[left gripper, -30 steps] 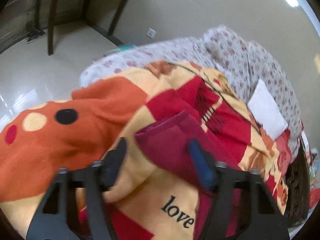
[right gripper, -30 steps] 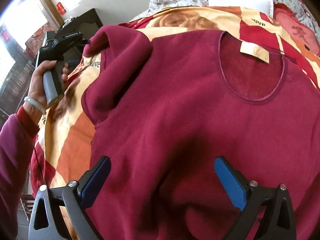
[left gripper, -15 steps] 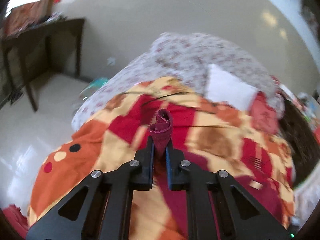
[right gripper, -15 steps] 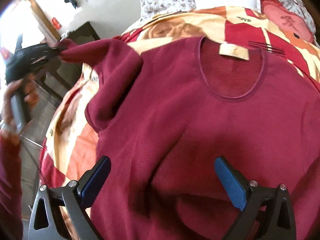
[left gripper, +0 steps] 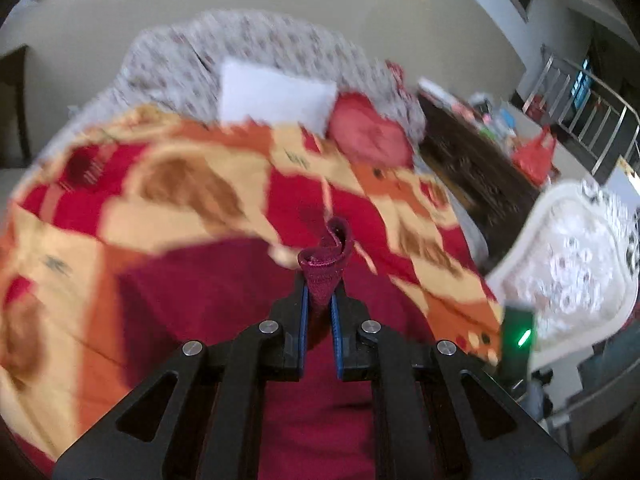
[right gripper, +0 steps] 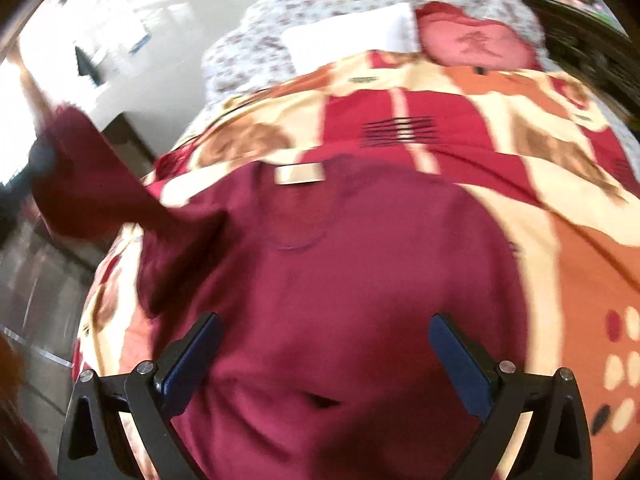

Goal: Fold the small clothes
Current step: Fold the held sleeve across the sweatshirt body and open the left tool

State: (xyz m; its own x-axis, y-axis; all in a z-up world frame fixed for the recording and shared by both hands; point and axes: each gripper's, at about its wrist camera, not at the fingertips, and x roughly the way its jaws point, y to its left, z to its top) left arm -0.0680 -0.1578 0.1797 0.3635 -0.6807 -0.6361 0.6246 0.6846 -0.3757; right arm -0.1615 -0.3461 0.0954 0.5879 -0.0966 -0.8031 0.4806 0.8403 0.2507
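A maroon sweatshirt (right gripper: 340, 300) lies flat on a red, orange and cream blanket (right gripper: 500, 160) on a bed, its neck label (right gripper: 299, 173) towards the pillows. My left gripper (left gripper: 319, 300) is shut on the cuff of the sweatshirt's sleeve (left gripper: 326, 258) and holds it up above the shirt body (left gripper: 224, 292). In the right wrist view that sleeve (right gripper: 104, 188) stretches up to the left, blurred. My right gripper (right gripper: 324, 356) is open and empty, low over the shirt's lower body.
A white pillow (left gripper: 276, 94) and a red cushion (left gripper: 370, 136) lie at the head of the bed on a floral sheet (left gripper: 256, 40). A dark wooden bedside unit (left gripper: 476, 176) and a white ornate chair (left gripper: 572, 260) stand at the right. Pale floor (right gripper: 132, 32) lies left.
My left gripper closed on the sleeve cuff, lifted it and swung to the right over the shirt. The right gripper stayed open and drew back a little towards the hem.
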